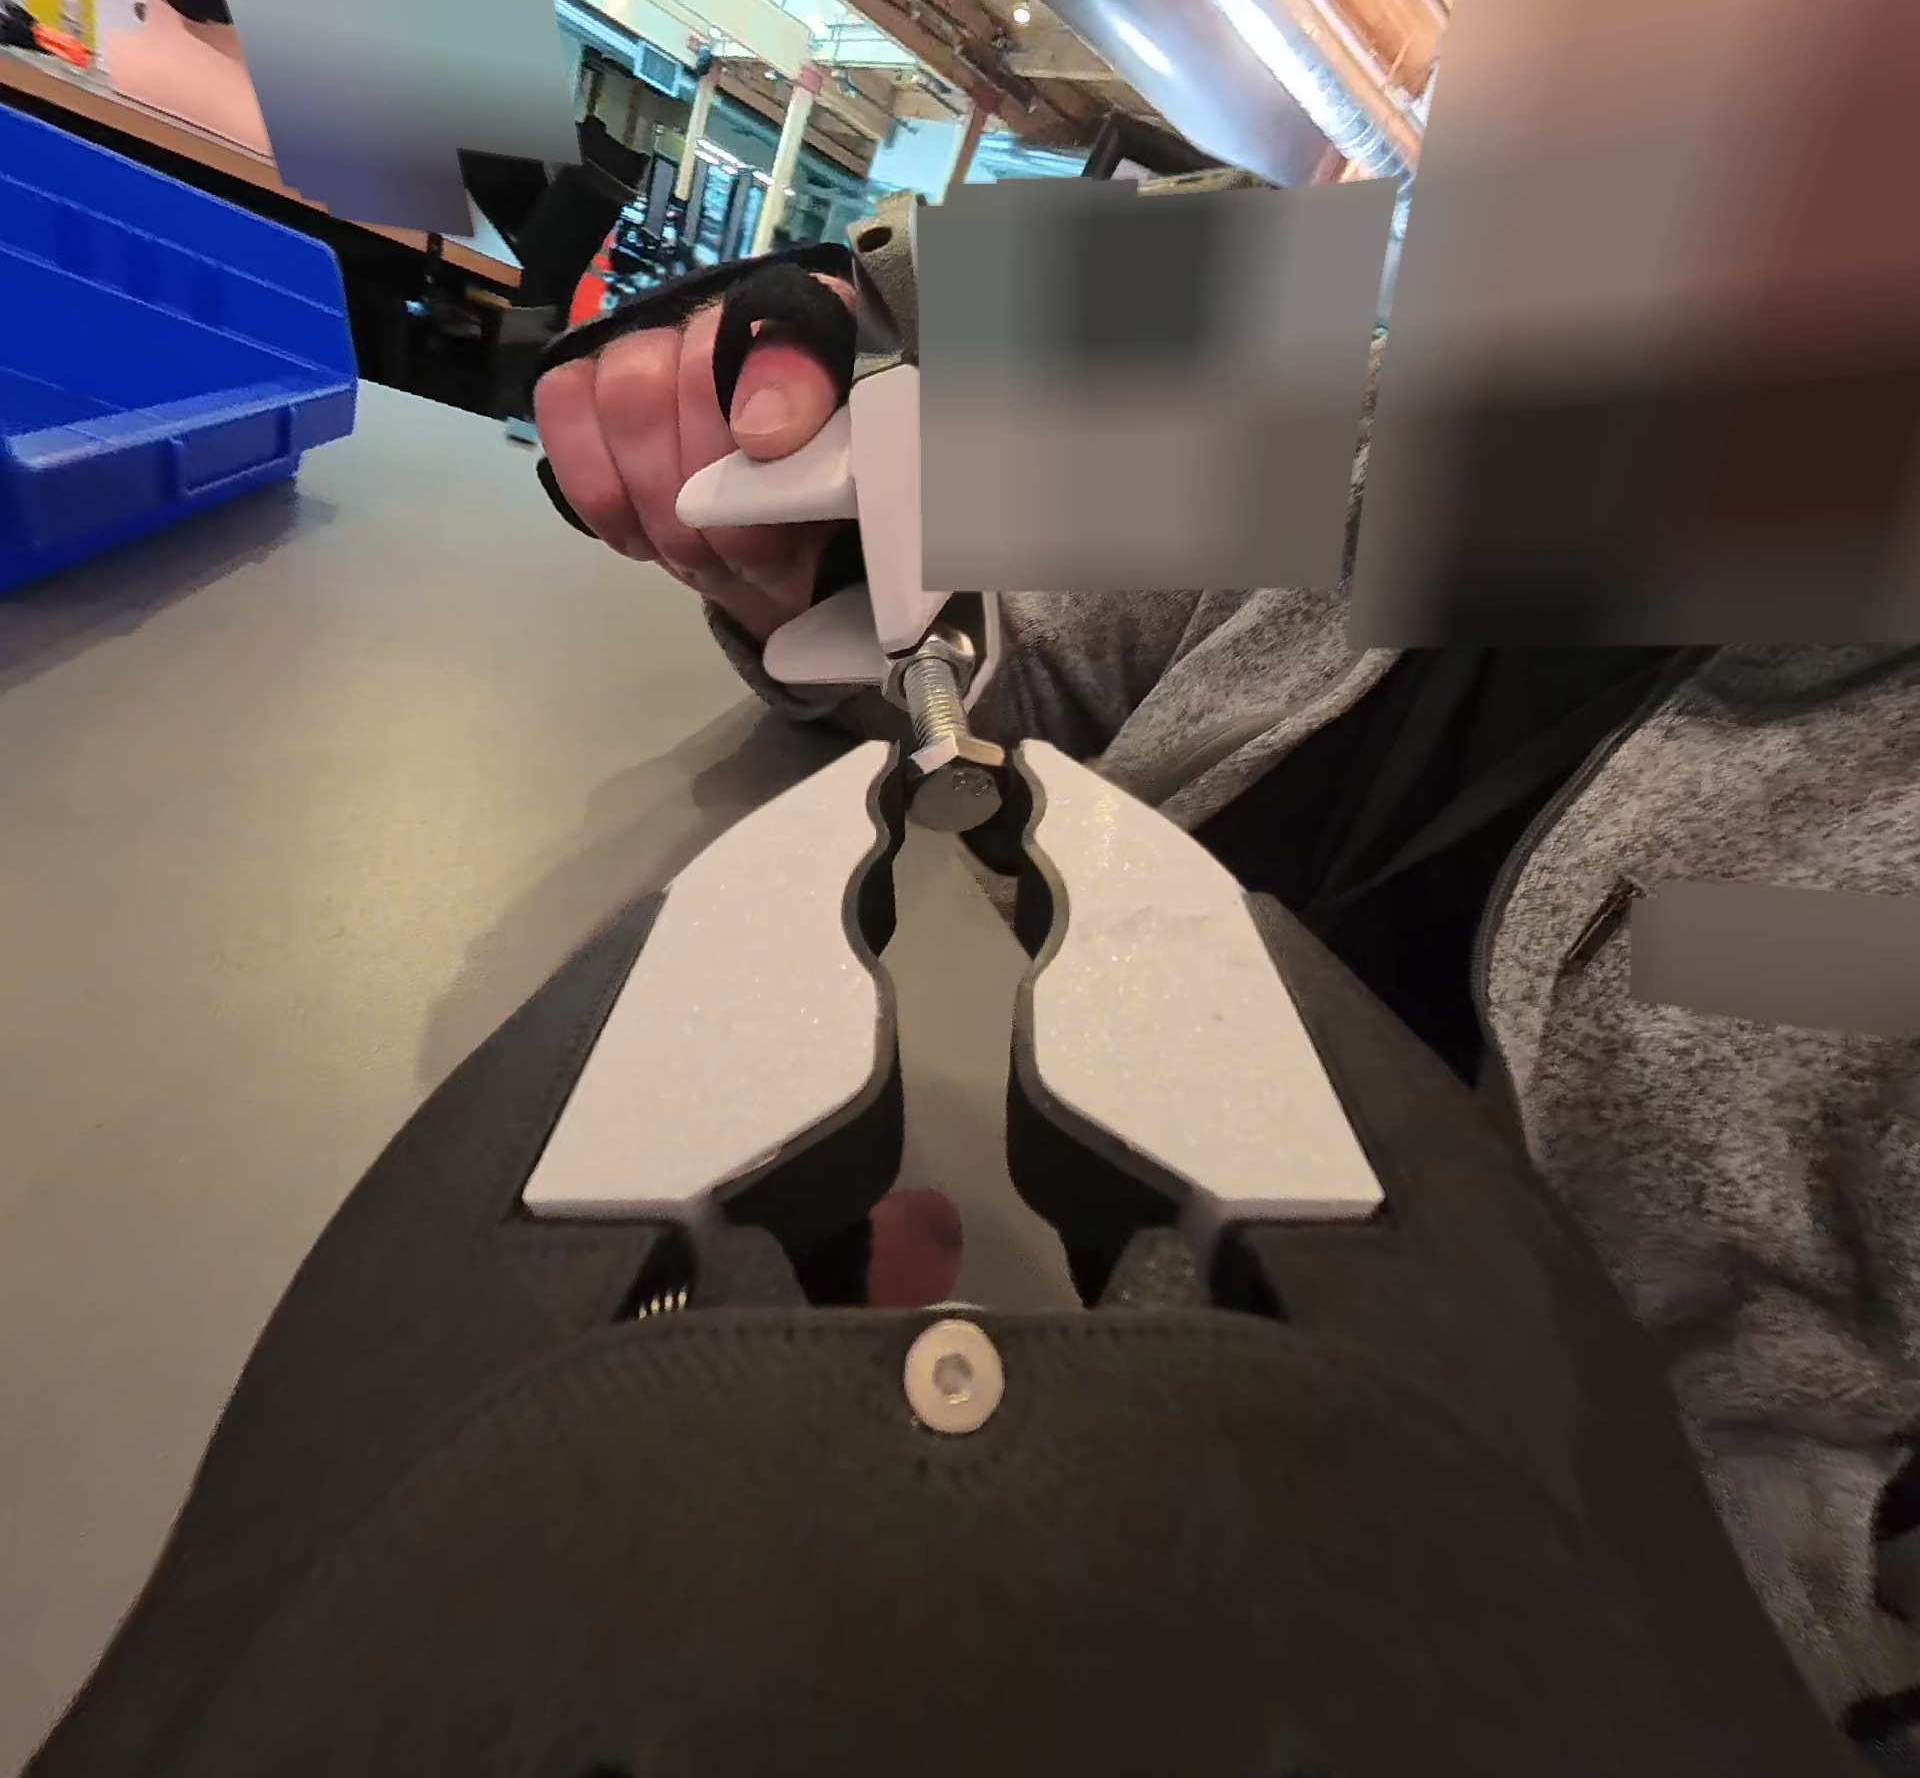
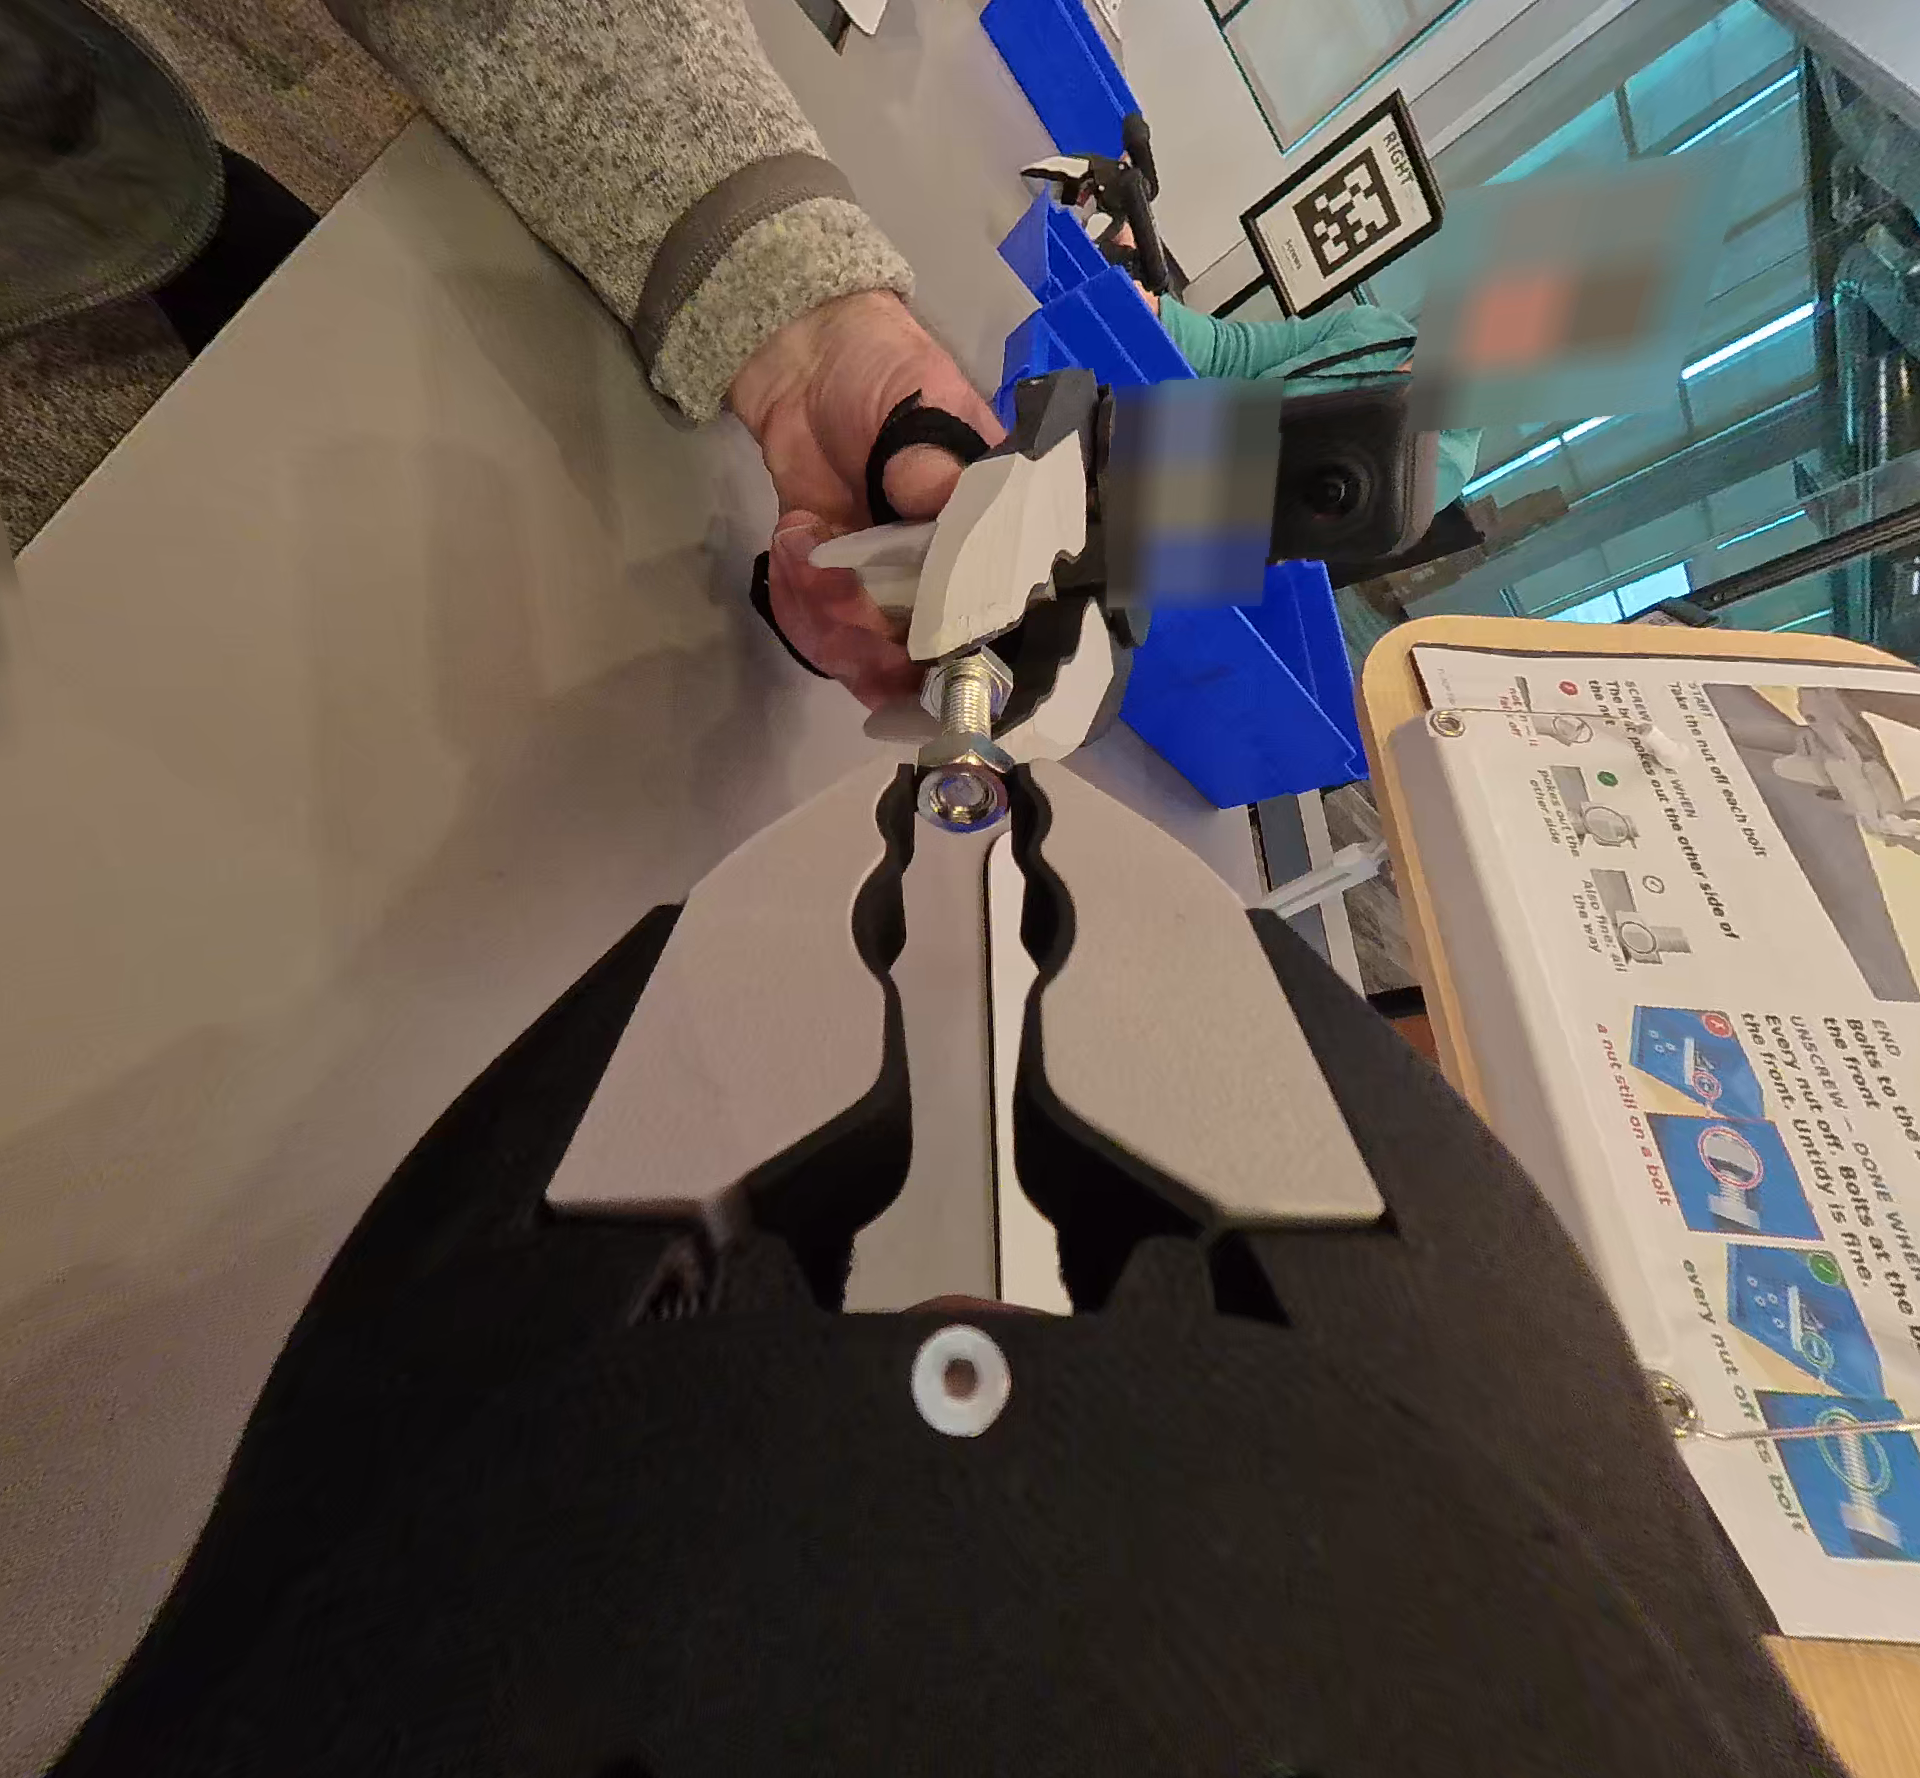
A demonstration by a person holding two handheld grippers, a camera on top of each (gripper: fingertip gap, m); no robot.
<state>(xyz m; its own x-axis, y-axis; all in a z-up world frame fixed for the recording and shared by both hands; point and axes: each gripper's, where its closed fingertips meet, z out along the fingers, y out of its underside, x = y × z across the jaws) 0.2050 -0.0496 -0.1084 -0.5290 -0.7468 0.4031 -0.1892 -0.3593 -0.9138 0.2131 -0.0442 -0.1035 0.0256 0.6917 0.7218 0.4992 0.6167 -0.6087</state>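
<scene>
Above the grey table (image 1: 260, 793), at twelve o'clock of each view, one silver bolt (image 1: 940, 720) joins both grippers: the left gripper (image 1: 951, 783) pinches its head, the right gripper (image 2: 961, 793) clamps the nut (image 2: 964, 798); blue bins (image 2: 1236, 689) at two o'clock.

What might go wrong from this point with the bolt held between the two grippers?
1. The left gripper pinches the bolt by its head at the very fingertips, so twisting may let it slip.
2. The nut sits at the tip of the right gripper, near the thread's end. Once free, it may drop onto the grey table.
</scene>
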